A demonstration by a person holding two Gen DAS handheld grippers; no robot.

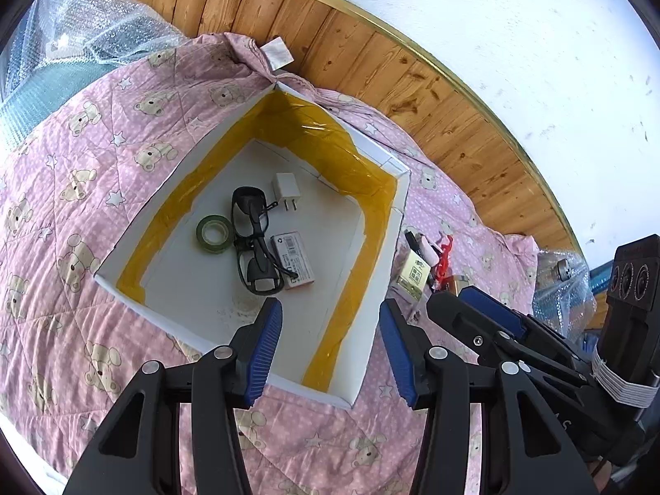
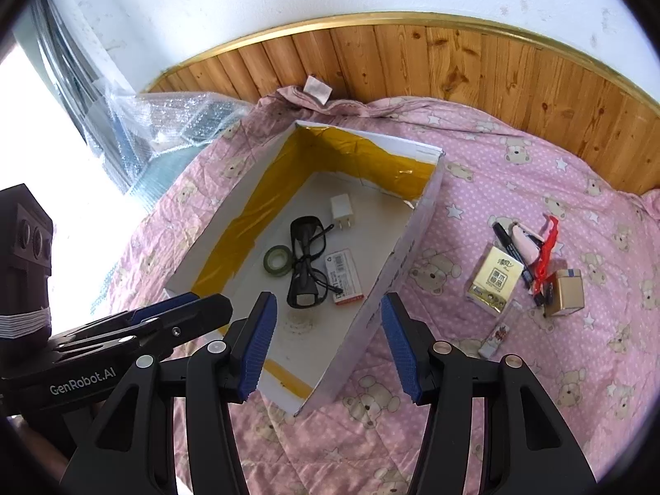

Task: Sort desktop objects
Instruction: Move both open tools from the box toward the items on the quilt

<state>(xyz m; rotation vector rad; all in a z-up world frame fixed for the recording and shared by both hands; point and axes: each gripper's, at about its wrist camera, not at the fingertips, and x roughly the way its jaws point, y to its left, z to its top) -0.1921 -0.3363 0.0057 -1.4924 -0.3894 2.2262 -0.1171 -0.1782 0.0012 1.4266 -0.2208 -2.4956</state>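
A white box (image 1: 373, 346) (image 2: 416, 227) lined with yellow tape lies on a pink bear quilt. Inside it are black glasses (image 1: 253, 239) (image 2: 307, 262), a green tape roll (image 1: 213, 234) (image 2: 278, 260), a white plug (image 1: 286, 189) (image 2: 341, 210) and a white labelled pack (image 1: 293, 260) (image 2: 344, 276). To the box's right lie a yellow tissue pack (image 2: 495, 284), a black pen (image 2: 511, 243), a red clip (image 2: 546, 247), a small brown box (image 2: 567, 293) and a small white item (image 2: 497, 338). My left gripper (image 1: 332, 348) hovers open and empty over the box's near edge. My right gripper (image 2: 326, 342) hovers open and empty over the box's near right wall.
Bubble wrap (image 2: 181, 123) is piled at the quilt's far left, and more bubble wrap (image 1: 561, 288) sits at the right. Wooden panelling (image 2: 453, 62) under a white wall runs behind the quilt. The right gripper (image 1: 536, 338) shows at the left wrist view's right side.
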